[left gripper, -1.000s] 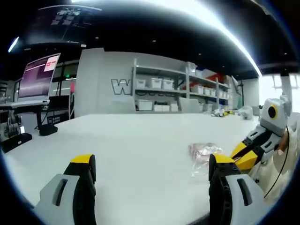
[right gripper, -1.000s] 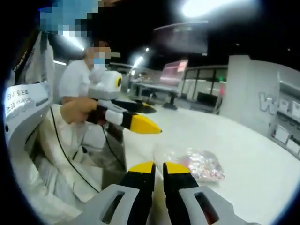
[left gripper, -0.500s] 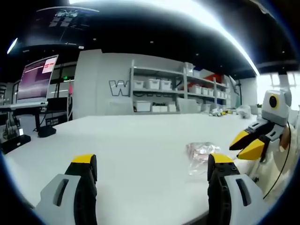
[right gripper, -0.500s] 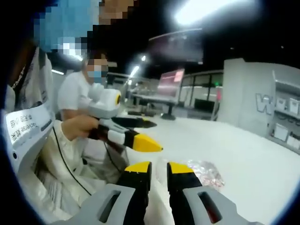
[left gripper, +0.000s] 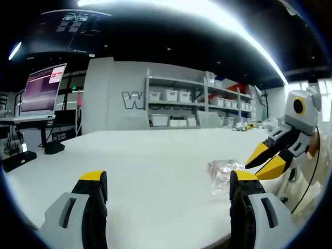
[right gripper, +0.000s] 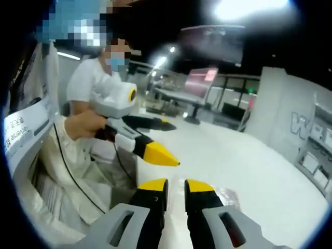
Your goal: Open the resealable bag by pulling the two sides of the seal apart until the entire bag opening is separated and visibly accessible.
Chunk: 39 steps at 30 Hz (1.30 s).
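Approach is the step in hand; resealable bag (left gripper: 224, 169) lies sealed and untouched on the white table (left gripper: 155, 171), near its edge. Left gripper (left gripper: 165, 182) hangs spread wide; right gripper (right gripper: 176, 185) is slightly parted, grasping nothing. Next, I judge, the 2 tools must each pinch 1 seal side.

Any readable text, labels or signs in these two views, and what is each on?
"W": large letter on the grey wall, the rest hidden by the shelves.
Monitor: lines too blurred to read.
White panel by the person: print too blurred to read.
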{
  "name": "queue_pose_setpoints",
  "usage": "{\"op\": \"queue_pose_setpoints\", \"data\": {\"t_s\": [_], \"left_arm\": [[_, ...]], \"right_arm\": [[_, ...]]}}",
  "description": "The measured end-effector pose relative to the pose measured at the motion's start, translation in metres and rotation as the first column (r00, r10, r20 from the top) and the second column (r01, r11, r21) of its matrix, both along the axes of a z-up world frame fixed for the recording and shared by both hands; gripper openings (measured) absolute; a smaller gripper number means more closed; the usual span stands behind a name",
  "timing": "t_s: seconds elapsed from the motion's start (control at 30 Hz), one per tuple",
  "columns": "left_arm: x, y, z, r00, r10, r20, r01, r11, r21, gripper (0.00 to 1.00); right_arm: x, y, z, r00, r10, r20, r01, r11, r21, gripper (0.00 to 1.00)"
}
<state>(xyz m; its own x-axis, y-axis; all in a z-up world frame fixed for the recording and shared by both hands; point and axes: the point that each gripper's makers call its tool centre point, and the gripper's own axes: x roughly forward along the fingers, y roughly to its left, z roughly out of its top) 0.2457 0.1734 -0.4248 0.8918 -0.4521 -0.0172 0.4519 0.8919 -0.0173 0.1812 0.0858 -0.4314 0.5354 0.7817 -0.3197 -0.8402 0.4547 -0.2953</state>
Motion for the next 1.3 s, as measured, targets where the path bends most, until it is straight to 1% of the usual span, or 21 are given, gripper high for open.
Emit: {"op": "queue_pose_setpoints", "data": {"t_s": [0.1, 0.2, 0.33, 0.53, 0.7, 1.03, 1.17, 1.3], "left_arm": [[0.0, 0.003, 0.001, 1.0, 0.001, 0.007, -0.001, 1.0, 0.002, 0.96], [0.0, 0.006, 0.001, 1.0, 0.006, 0.008, -0.006, 1.0, -0.004, 0.96], [0.001, 0.007, 0.0, 1.0, 0.009, 0.006, -0.009, 1.0, -0.01, 0.96], [0.001, 0.008, -0.001, 1.0, 0.009, 0.005, -0.009, 1.0, -0.013, 0.96], [0.001, 0.009, -0.002, 1.0, 0.011, 0.003, -0.011, 1.0, -0.015, 0.96], [0.0, 0.009, -0.004, 1.0, 0.014, -0.003, -0.014, 1.0, -0.015, 0.97], [0.0, 0.009, -0.005, 1.0, 0.015, -0.007, -0.015, 1.0, -0.011, 0.97], [0.001, 0.009, -0.006, 1.0, 0.016, -0.009, -0.016, 1.0, -0.014, 0.97]], "right_arm": [[0.002, 0.002, -0.002, 1.0, 0.002, -0.006, -0.002, 1.0, -0.008, 0.1], [0.002, 0.003, -0.007, 1.0, 0.008, -0.008, -0.009, 0.999, -0.04, 0.09], [0.003, 0.003, -0.014, 1.0, 0.008, -0.021, -0.009, 0.998, -0.065, 0.09], [0.004, 0.0, -0.011, 1.0, -0.005, -0.019, 0.004, 0.998, -0.06, 0.08], [0.006, -0.001, -0.018, 0.999, -0.009, -0.033, 0.007, 0.997, -0.074, 0.07], [0.004, -0.003, -0.025, 0.998, -0.013, -0.055, 0.009, 0.997, -0.074, 0.06], [-0.002, -0.002, -0.021, 0.999, -0.003, -0.047, 0.0, 0.998, -0.068, 0.06], [0.0, -0.003, -0.021, 0.999, -0.004, -0.042, 0.001, 0.998, -0.07, 0.06]]}}
